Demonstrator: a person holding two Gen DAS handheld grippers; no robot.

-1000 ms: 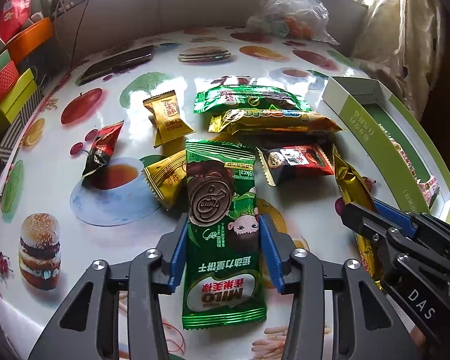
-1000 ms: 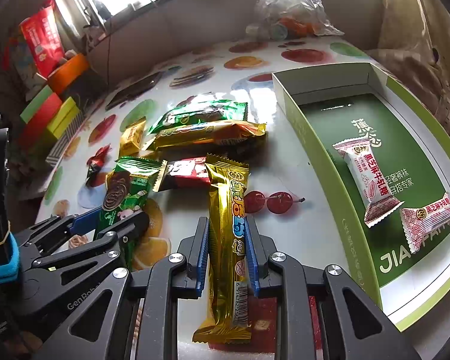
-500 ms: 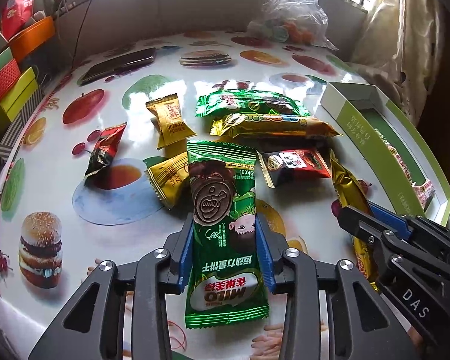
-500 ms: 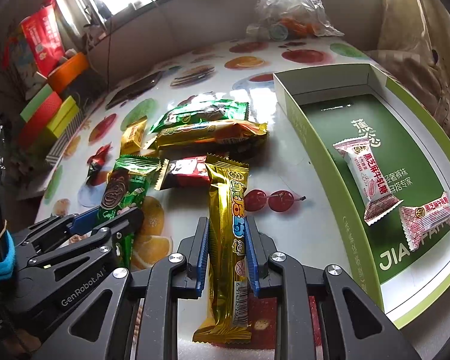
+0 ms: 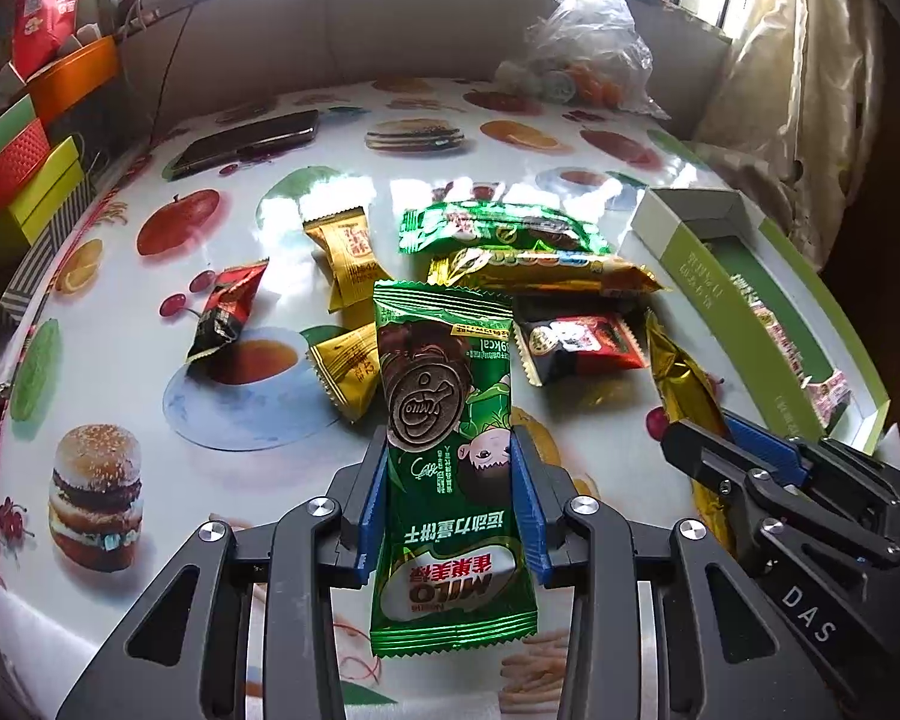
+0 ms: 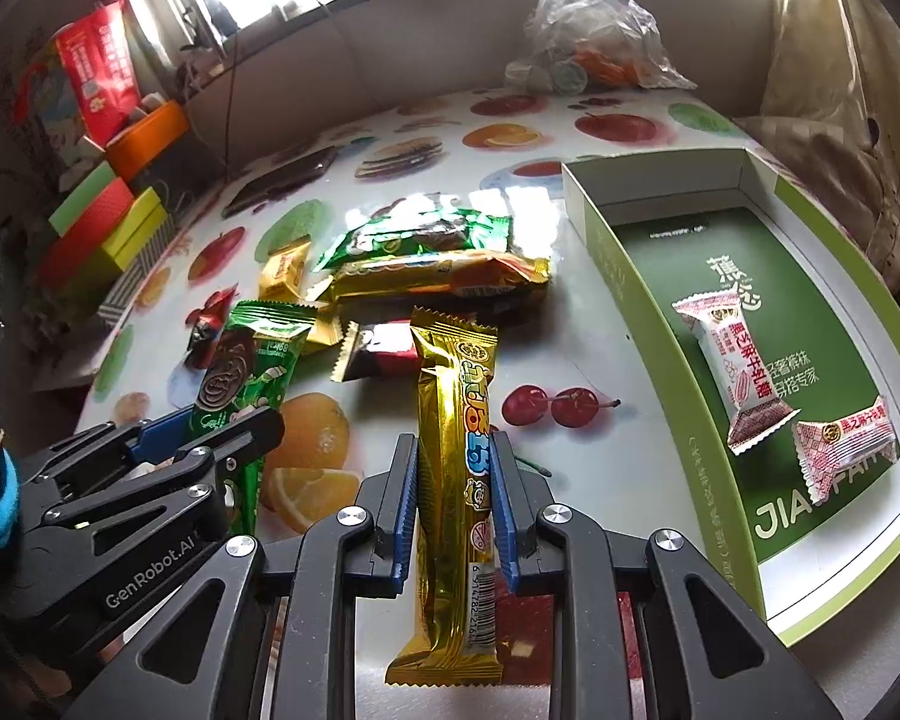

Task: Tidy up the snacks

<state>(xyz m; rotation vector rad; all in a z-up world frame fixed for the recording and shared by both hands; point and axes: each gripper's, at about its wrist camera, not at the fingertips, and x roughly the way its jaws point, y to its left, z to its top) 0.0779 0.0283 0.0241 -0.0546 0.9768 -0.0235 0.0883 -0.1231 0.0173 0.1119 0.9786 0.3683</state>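
- Left gripper (image 5: 450,450), lower centre of its view, clamping a green Milo pack (image 5: 447,456) by its long edges after closing in on it over the last second.
- Right gripper (image 6: 453,450), lower centre of its own view, clenched on a gold bar (image 6: 456,456), jaws pressing both sides.
- Lying loose on the fruit-print table (image 5: 120,312) mid-frame: two yellow candies (image 5: 348,258), a red-black sachet (image 5: 228,309), a second green pack (image 5: 498,228), a gold-orange bar (image 5: 540,267), a red pack (image 5: 582,342).
- Sitting at right in the right view: green box (image 6: 636,324), two pink-white candies (image 6: 732,372) inside.
- Resting at top: phone (image 5: 246,141), plastic bag (image 5: 588,54).
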